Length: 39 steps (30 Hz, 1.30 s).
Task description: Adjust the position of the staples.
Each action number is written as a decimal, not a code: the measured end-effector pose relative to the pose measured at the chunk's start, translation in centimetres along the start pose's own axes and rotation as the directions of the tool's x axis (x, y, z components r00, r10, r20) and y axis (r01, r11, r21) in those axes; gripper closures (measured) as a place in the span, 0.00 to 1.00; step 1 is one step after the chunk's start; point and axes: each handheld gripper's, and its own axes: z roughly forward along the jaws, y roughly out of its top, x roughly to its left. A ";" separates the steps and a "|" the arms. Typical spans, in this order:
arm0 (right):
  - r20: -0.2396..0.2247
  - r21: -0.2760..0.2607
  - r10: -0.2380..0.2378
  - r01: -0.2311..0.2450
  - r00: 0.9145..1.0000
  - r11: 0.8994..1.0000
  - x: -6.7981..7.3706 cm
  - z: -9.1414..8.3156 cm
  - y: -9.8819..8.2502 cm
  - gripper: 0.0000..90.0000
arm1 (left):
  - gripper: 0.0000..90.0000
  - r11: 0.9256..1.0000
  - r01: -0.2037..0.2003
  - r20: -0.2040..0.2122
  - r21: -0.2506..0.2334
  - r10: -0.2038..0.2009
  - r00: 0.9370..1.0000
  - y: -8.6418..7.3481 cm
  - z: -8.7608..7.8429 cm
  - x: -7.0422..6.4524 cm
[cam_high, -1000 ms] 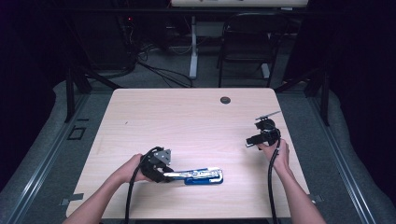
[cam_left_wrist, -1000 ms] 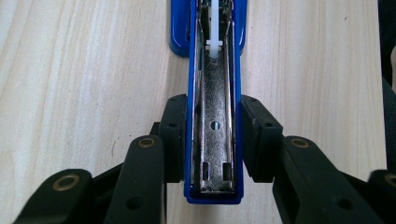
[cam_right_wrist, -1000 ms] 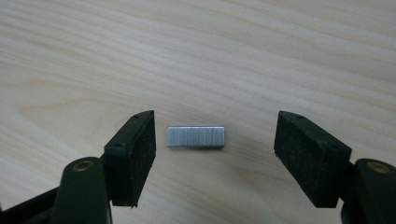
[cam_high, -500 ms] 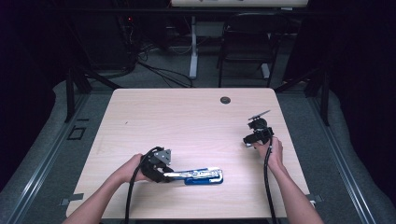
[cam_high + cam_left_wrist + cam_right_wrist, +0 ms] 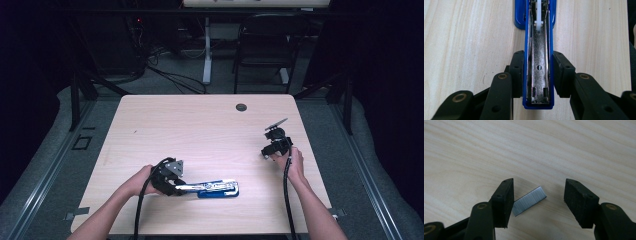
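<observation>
A blue stapler (image 5: 215,189) lies near the table's front edge, swung open so that its metal staple channel (image 5: 539,75) faces up. My left gripper (image 5: 176,188) is shut on the stapler's rear end, one pad on each blue side (image 5: 538,72). At the right side of the table my right gripper (image 5: 266,153) points down at the wood. A short silver strip of staples (image 5: 529,201) lies flat between its jaws (image 5: 539,200). The jaws have just been closing. The left pad (image 5: 507,200) is at the strip's end and the right pad (image 5: 576,202) stands apart from it.
The light wooden table (image 5: 200,130) has a small dark round grommet (image 5: 241,107) near its far edge. Beyond the table stand a black chair (image 5: 265,45) and a white post, with cables on the floor. Dark frame rails run along both sides.
My right gripper has shifted a little to the left over the table. The left hand and the stapler have stayed where they were.
</observation>
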 end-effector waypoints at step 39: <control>-0.104 0.071 0.014 -0.007 0.995 0.997 -1.6 -1.6 -0.5 0.70 | 0.73 1.000 0.000 0.003 0.013 0.000 1.000 0.1 0.0 0.0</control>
